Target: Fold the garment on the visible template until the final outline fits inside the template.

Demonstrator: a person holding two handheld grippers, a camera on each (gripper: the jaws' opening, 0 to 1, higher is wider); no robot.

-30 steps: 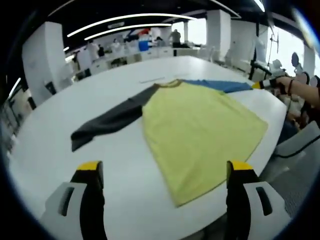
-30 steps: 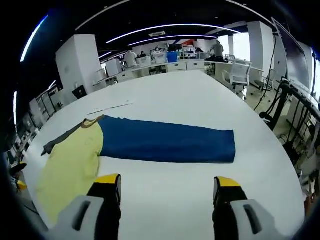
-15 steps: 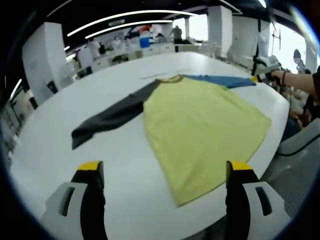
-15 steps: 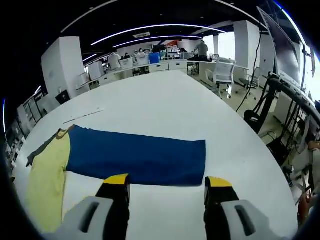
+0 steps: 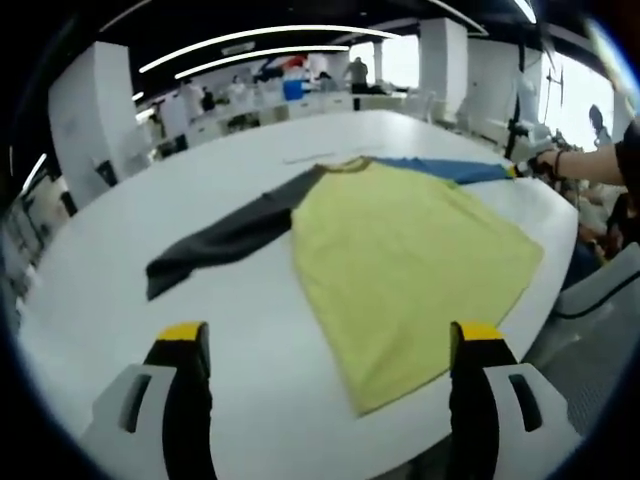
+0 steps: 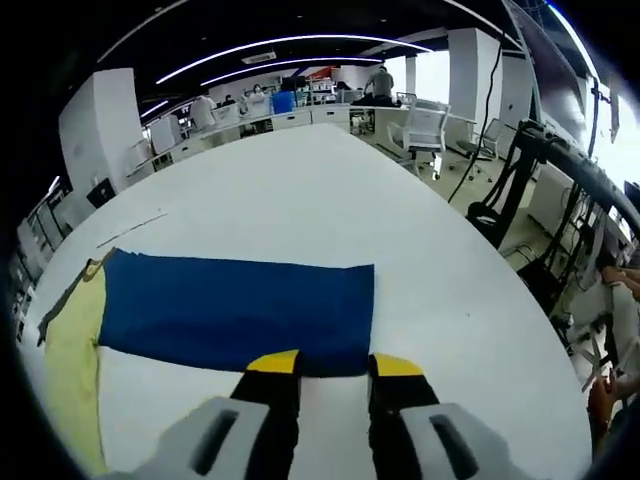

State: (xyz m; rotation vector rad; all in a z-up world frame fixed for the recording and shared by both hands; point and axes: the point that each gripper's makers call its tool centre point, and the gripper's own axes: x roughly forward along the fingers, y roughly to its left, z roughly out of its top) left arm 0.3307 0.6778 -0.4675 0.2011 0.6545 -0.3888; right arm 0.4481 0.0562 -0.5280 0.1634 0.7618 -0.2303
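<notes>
An open office surrounded the white table (image 5: 90, 300), where the raglan shirt (image 5: 410, 250) lay flat and unfolded. The right gripper (image 6: 334, 363) pinched the blue sleeve (image 6: 230, 310) at its cuff edge; the left gripper (image 5: 325, 335) hovered spread. All folding seemingly remained.

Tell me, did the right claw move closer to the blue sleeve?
Yes. The right claw came forward across the white table and its tips now sit at the near edge of the blue sleeve, and its jaws have drawn closer together.

The garment (image 5: 400, 245) lies flat on the table (image 5: 250, 340), one sleeve (image 5: 215, 240) stretching left, the other sleeve (image 6: 230, 310) stretching right.
</notes>
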